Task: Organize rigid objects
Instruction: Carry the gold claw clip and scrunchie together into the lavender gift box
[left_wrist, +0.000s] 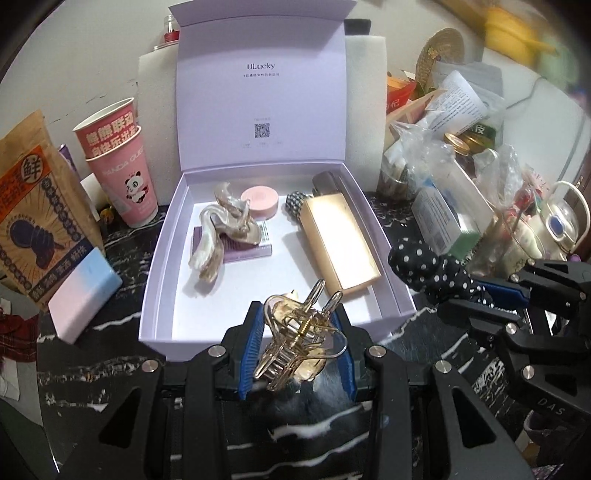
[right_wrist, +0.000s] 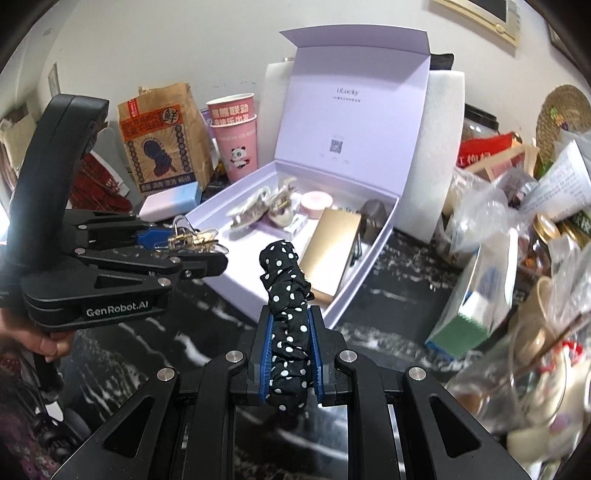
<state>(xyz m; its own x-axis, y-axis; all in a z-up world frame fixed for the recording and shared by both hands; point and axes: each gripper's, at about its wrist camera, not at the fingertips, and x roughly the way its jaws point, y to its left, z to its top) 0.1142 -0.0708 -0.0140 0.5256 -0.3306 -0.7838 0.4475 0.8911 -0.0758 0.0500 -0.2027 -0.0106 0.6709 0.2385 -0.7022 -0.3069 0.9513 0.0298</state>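
Closest in the left wrist view, the left gripper (left_wrist: 299, 332) is clamped tight on a gold hair claw (left_wrist: 295, 343), sitting right at the near edge of the lavender box (left_wrist: 155, 325). Off to the right of the box in that same view you can see the right gripper (left_wrist: 491, 291) poking in from the side, with a black polka-dot scrunchie (left_wrist: 432, 269) sticking out of it.

The right wrist view gives the better look at that one: the right gripper (right_wrist: 291, 350) is squeezed shut on the scrunchie (right_wrist: 286, 295), which stands up between the blue pads (right_wrist: 266, 347), just short of the box's near corner (right_wrist: 332, 314). This view also shows the left gripper (right_wrist: 192, 251) from the side, left of the box, with the claw (right_wrist: 188, 236) pinched in it, plus the person's hand (right_wrist: 40, 339) on the handle, which the left view doesn't catch at all.

Inside the box, only the left view shows things clearly: a gold flat case (left_wrist: 340, 243) on the right side, a pearly hair claw (left_wrist: 221, 229) lying on a small purple card (left_wrist: 251, 251) at left, a pink round tin (left_wrist: 260, 201) behind them, and another dotted thing (left_wrist: 295, 205) next to it.

Behind the box on the dark marbled bench (left_wrist: 92, 354): stacked pink paper cups (left_wrist: 122, 162) and a brown paper bag (left_wrist: 37, 206) to its left, and a pile of plastic bags and jars (left_wrist: 461, 173) to its right.
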